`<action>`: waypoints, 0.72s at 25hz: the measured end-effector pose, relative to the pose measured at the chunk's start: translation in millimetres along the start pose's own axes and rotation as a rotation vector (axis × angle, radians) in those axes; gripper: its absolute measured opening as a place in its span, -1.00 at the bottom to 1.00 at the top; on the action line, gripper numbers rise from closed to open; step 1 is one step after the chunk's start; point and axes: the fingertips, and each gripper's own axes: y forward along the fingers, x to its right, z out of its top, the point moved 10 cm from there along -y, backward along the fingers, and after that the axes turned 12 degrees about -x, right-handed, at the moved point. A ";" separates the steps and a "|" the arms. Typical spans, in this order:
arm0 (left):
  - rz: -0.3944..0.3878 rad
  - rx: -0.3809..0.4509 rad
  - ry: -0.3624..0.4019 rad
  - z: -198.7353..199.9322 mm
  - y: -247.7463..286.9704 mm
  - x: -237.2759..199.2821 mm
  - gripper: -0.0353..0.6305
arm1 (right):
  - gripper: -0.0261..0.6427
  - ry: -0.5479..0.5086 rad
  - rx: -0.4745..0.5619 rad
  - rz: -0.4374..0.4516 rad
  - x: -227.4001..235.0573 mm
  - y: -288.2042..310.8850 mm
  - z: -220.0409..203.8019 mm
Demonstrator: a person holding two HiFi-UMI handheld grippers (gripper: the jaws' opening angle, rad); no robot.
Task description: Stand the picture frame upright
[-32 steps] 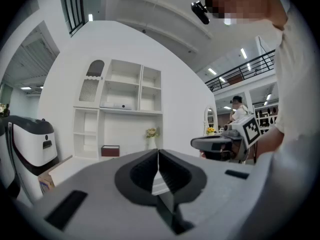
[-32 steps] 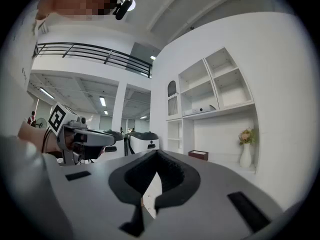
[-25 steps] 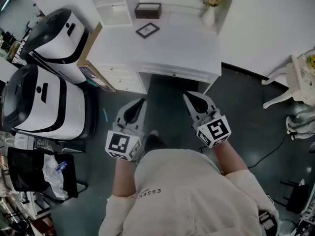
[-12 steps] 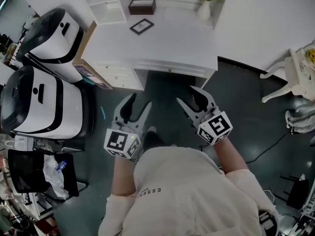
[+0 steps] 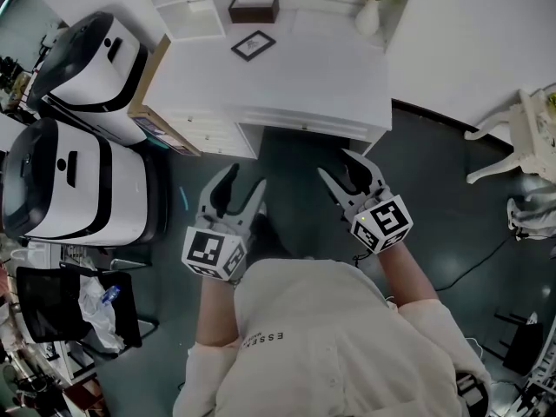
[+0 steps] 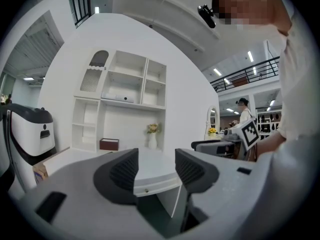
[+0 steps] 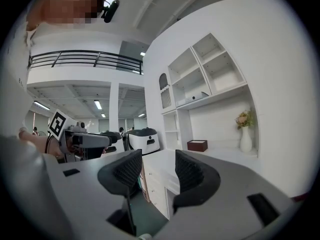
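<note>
While the left tongs (image 5: 245, 181) and right tongs (image 5: 339, 165) hang short of the near edge of the bench (image 5: 295, 85), both opening on nothing, the picture frame (image 5: 254, 44) lies flat near its far left corner, likelier the left's reach.

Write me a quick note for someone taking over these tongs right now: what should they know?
Left tongs: opening, nothing between them.
Right tongs: opening, also empty.
Both are held in front of the white desk, short of it.
Picture frame: lying flat near the desk's back, in front of the brown box.
Done: nothing yet.
To do: reach the frame, grip it, stand it upright.
</note>
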 end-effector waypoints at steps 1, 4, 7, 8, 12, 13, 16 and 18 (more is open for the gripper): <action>0.001 0.001 0.001 0.0 3.7 -8.3 -0.26 | -0.31 0.000 -0.001 -0.003 2.6 9.4 1.8; 0.000 0.001 0.003 2.2 16.4 -38.2 -0.26 | -0.31 0.007 -0.005 -0.017 10.4 40.6 9.7; -0.008 0.006 -0.009 9.1 31.5 -77.5 -0.26 | -0.31 0.020 -0.015 -0.036 17.8 78.2 21.8; -0.013 0.009 -0.017 12.1 36.4 -92.9 -0.26 | -0.31 0.026 -0.022 -0.043 19.6 92.6 26.7; -0.029 0.024 -0.028 29.9 55.7 -159.8 -0.26 | -0.31 0.025 -0.041 -0.058 24.3 155.1 55.4; -0.029 0.023 -0.021 34.6 61.3 -177.2 -0.26 | -0.31 0.019 -0.040 -0.062 26.0 171.4 62.9; -0.034 0.020 -0.003 47.0 79.5 -231.6 -0.26 | -0.31 0.016 -0.037 -0.081 33.1 222.5 83.2; -0.053 0.024 0.001 53.3 91.4 -267.0 -0.26 | -0.31 0.030 -0.035 -0.095 36.3 256.5 93.8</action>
